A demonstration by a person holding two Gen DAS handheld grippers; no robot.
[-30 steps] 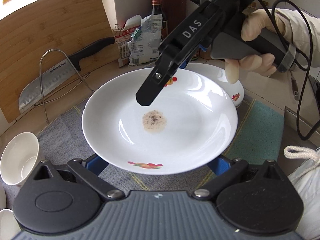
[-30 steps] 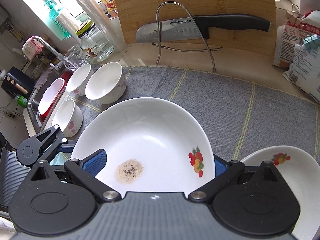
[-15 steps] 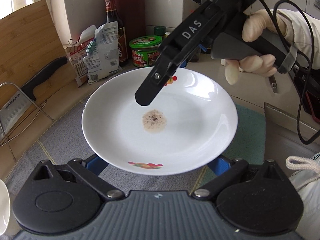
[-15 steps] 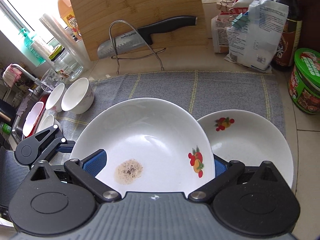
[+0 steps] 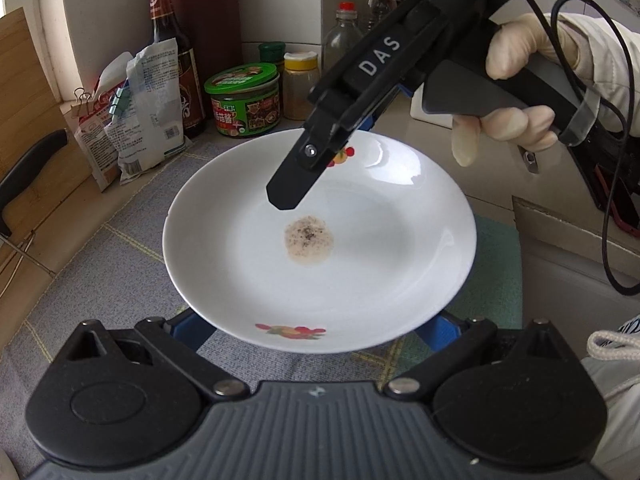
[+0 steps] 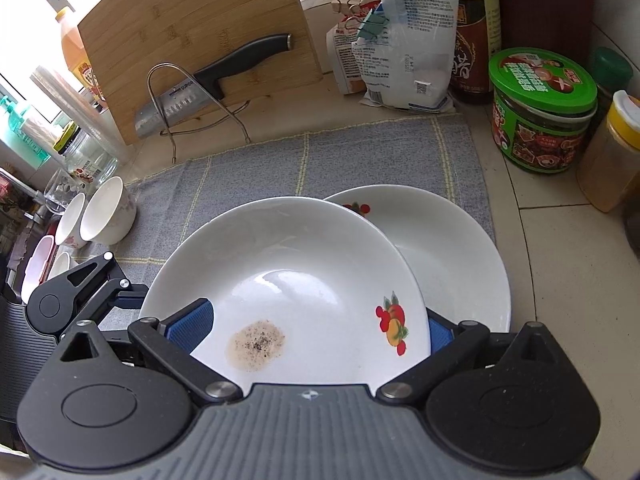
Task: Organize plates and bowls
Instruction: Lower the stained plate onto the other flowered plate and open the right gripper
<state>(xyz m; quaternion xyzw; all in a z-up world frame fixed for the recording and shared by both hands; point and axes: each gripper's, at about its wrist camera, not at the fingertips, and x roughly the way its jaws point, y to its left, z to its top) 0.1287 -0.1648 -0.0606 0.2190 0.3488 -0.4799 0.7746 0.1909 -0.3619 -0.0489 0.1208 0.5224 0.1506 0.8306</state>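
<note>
Two white fruit-printed plates counted; soiled upper plate (image 6: 288, 280) gripped at opposite rims by left gripper (image 5: 316, 332) and right gripper (image 6: 316, 332), overlapping lower plate (image 6: 452, 252). Four small white bowls (image 6: 106, 212) clustered left; grey mat (image 6: 304, 160) bare behind.

Grey mat (image 6: 248, 184) behind the held plate (image 6: 288, 264) is bare, w/ room to pass. Second plate (image 6: 452, 256) sits just right of it. Jars (image 6: 544, 120) and bags (image 6: 400, 48) crowd the counter's (image 6: 568, 280) back-right; bowls (image 6: 106, 210) block the far left.

Soiled plate (image 6: 304, 280) overlaps second plate (image 6: 452, 256) — bowls (image 6: 106, 212) well left.

Bright window daylight, fisheye-warped edges, sharp
</note>
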